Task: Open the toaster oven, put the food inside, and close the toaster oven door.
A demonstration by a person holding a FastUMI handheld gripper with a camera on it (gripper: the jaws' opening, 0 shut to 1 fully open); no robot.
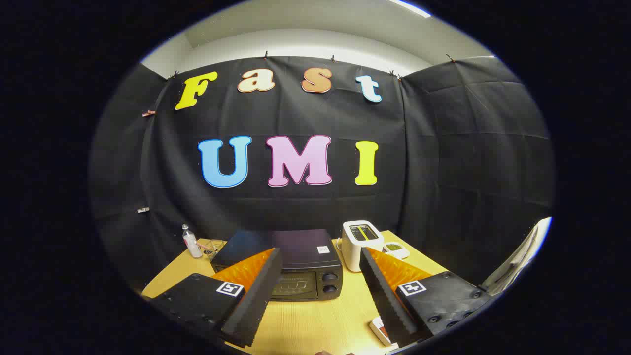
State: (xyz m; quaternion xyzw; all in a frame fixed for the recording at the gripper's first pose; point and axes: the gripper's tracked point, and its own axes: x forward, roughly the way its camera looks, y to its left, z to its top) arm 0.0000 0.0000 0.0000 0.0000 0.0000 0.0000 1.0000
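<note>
Two fingers of the hand-held gripper [315,288] spread wide, empty; closed toaster oven [288,266] just beyond them

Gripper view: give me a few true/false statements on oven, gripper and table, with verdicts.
1. The toaster oven door is shut. True.
2. The gripper is shut on the oven handle. False: it is open, with its fingers apart and holding nothing.
3. A white toaster stands beside the oven. True.
4. The small bottle lies on top of the oven. False: it stands upright on the wooden table, off to the oven's other side.
5. The oven sits beyond the fingers. True.
</note>
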